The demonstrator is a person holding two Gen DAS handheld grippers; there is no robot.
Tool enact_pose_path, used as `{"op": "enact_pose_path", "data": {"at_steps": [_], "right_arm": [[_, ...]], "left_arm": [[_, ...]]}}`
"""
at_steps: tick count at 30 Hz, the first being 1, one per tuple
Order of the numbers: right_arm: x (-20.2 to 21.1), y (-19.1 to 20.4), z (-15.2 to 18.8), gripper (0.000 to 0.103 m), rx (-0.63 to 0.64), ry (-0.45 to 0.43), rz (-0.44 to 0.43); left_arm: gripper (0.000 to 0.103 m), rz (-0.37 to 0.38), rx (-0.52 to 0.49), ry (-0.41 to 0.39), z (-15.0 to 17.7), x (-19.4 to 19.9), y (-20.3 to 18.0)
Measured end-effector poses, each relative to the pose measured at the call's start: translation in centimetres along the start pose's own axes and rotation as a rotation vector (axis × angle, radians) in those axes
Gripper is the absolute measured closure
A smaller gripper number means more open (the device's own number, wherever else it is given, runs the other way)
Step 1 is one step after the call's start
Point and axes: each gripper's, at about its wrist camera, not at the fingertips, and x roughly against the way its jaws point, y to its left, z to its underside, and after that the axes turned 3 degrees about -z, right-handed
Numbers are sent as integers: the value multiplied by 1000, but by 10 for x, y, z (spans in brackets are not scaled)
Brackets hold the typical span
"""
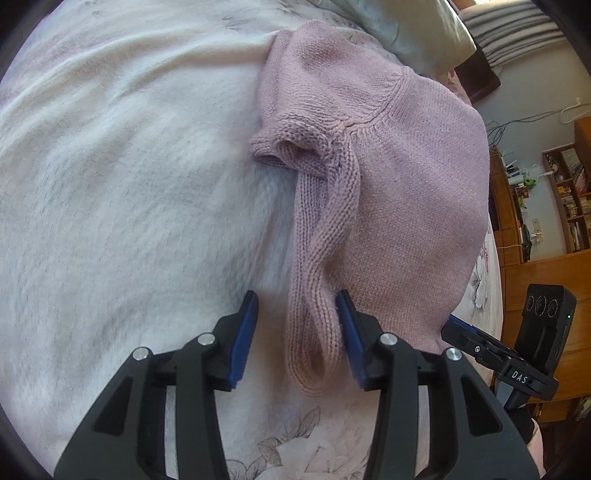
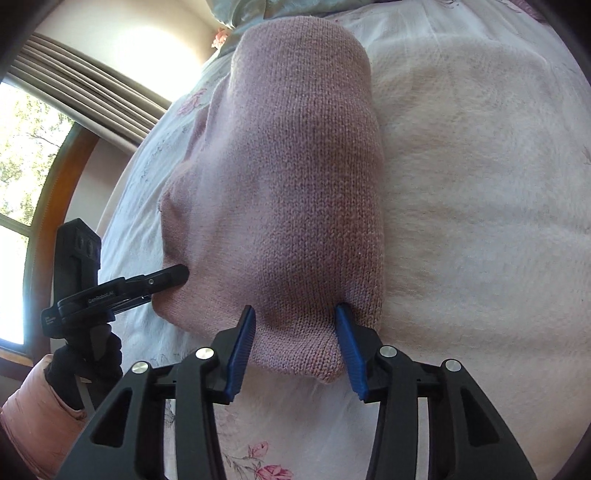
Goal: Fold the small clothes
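Note:
A pink knitted sweater (image 1: 413, 192) lies on a fluffy white blanket (image 1: 129, 192), its body folded into a long strip (image 2: 295, 177). One sleeve (image 1: 325, 236) runs down towards the left wrist camera. Its looped cuff (image 1: 314, 354) rests between the blue pads of my left gripper (image 1: 298, 295), which is open. My right gripper (image 2: 296, 309) is open too, and its fingers straddle the near hem corner (image 2: 317, 354) of the sweater. From the right wrist view, the left gripper (image 2: 177, 275) touches the sweater's left edge. The right gripper (image 1: 454, 326) shows at the sweater's right edge.
The blanket lies on a floral bedsheet (image 2: 258, 454). A pillow (image 1: 406, 33) lies at the far end of the bed. A wooden bookshelf (image 1: 569, 199) stands beyond the right side and a window (image 2: 22, 166) with curtains on the left. A gloved hand (image 2: 88, 354) holds the left gripper.

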Motion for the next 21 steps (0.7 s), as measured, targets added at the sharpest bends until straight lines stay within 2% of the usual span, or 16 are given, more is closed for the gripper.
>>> {"op": "enact_pose_path", "data": {"at_steps": [7,10,14,18,21], "right_arm": [[-9,-1,1,57,-3,7,11],[10,6,-6,55,0,-15,-20],[46,6,-19,35,-7,-101,-60],[53,-6,-36,32,-37,-122,-51],[49,-13,-46,31,-51,-115,-66]], "left_arm": [[55,-3,-8,6,2,1,2],[58,-1,-22,-32,-6,22,-5],[43,32,-4,-103,-28,48,-1],[35,49,43,-106,-55,45,10],[34,73,74,-100,-70,32,13]]}}
